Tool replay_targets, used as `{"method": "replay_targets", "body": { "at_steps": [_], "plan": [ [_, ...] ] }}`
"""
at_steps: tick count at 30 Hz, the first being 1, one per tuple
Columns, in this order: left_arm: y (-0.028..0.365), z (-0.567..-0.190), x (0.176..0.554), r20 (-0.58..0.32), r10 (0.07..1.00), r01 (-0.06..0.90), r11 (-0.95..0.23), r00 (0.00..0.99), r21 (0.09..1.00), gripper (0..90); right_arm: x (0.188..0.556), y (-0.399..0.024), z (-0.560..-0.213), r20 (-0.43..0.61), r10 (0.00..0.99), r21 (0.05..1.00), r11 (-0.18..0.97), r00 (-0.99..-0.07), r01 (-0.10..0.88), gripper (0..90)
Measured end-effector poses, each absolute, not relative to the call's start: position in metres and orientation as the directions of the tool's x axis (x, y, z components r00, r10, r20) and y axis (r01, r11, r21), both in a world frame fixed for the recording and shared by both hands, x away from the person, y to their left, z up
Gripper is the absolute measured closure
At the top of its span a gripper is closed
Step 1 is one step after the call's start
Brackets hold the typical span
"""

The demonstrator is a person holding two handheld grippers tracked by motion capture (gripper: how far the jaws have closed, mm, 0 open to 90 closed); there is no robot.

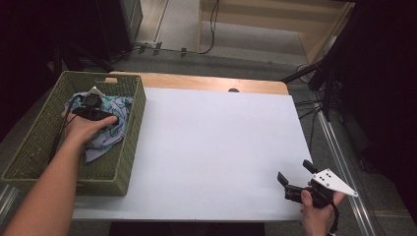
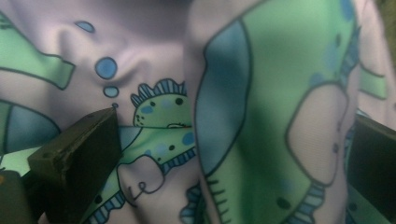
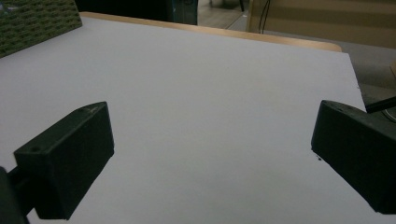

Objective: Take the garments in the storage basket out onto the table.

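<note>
High view first: we see a white surface [image 1: 211, 152] with a green woven basket [image 1: 125, 147] standing at its left edge. Inside the basket lies a crumpled cloth [image 1: 115, 129], pale lilac with green and blue cartoon dinosaurs. Our left gripper [image 1: 91, 105] reaches down into the basket from the near side and sits right on top of the cloth, the hand wrapped around its body.

From the left gripper view, we look straight into the cloth [image 2: 261, 102], which bulges up between the two black jaws. The jaws stand wide apart, one at each side of the fabric, and we cannot tell whether they press on it.

At the near right corner of the surface, well apart from the basket, our right gripper [image 1: 295, 173] hovers just above the bare white top. In the right gripper view its jaws are spread wide with nothing between them, and a corner of the basket [image 3: 32, 21] shows far off at the upper left.
</note>
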State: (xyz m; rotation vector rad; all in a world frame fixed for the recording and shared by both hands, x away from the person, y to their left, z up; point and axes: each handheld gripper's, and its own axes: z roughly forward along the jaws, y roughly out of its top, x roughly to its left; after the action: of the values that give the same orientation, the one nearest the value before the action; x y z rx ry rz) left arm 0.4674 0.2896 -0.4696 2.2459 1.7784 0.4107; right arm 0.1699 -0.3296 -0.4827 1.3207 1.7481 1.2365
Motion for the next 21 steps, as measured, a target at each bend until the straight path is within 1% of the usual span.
{"method": "replay_targets", "body": {
  "at_steps": [1,2,4,5,6,8,9,12,13,14,16,17,21],
  "plan": [
    [0.286,-0.472,0.466,0.101,0.964,0.898,-0.266,0.246,0.350,0.0,0.170,-0.329,-0.483,0.059,0.948,0.925,0.065,-0.311,0.373,0.0],
    [0.285,-0.472,0.466,0.101,0.959,0.895,-0.283,0.265,0.343,0.0,0.170,-0.329,-0.483,0.059,0.949,0.925,0.065,-0.310,0.374,0.0],
    [0.286,-0.471,0.466,0.089,0.961,0.897,-0.275,0.261,0.346,0.7,0.170,-0.329,-0.483,0.059,0.949,0.925,0.065,-0.310,0.374,0.0],
    [0.287,-0.469,0.465,0.106,0.961,0.897,-0.276,0.255,0.346,4.9,0.170,-0.329,-0.483,0.059,0.949,0.925,0.065,-0.310,0.374,0.0],
    [0.288,-0.468,0.465,0.107,0.961,0.894,-0.276,0.255,0.352,13.3,0.170,-0.329,-0.482,0.059,0.949,0.925,0.064,-0.310,0.373,0.0],
    [0.287,-0.467,0.464,0.114,0.954,0.886,-0.301,0.279,0.354,17.7,0.170,-0.329,-0.483,0.058,0.949,0.926,0.065,-0.310,0.373,0.0],
    [0.285,-0.465,0.463,0.112,0.948,0.881,-0.318,0.298,0.350,22.9,0.170,-0.329,-0.483,0.058,0.949,0.925,0.065,-0.311,0.373,0.0],
    [0.281,-0.461,0.462,0.091,0.940,0.869,-0.338,0.328,0.361,44.6,0.170,-0.329,-0.482,0.058,0.949,0.926,0.066,-0.310,0.373,0.0],
    [0.282,-0.459,0.462,0.070,0.944,0.867,-0.324,0.322,0.378,53.5,0.170,-0.329,-0.482,0.057,0.949,0.926,0.066,-0.311,0.372,0.0],
    [0.284,-0.458,0.462,0.064,0.948,0.869,-0.313,0.313,0.383,65.8,0.170,-0.329,-0.482,0.059,0.949,0.926,0.064,-0.309,0.373,0.0],
    [0.288,-0.457,0.462,0.023,0.951,0.873,-0.291,0.307,0.390,71.7,0.170,-0.329,-0.482,0.059,0.949,0.925,0.064,-0.308,0.374,0.0],
    [0.290,-0.456,0.462,0.011,0.951,0.874,-0.288,0.309,0.392,73.1,0.170,-0.330,-0.482,0.059,0.950,0.925,0.064,-0.308,0.374,0.0],
    [0.290,-0.452,0.461,0.004,0.950,0.866,-0.286,0.312,0.410,74.7,0.170,-0.331,-0.483,0.064,0.950,0.925,0.058,-0.305,0.375,0.0]
  ]
}}
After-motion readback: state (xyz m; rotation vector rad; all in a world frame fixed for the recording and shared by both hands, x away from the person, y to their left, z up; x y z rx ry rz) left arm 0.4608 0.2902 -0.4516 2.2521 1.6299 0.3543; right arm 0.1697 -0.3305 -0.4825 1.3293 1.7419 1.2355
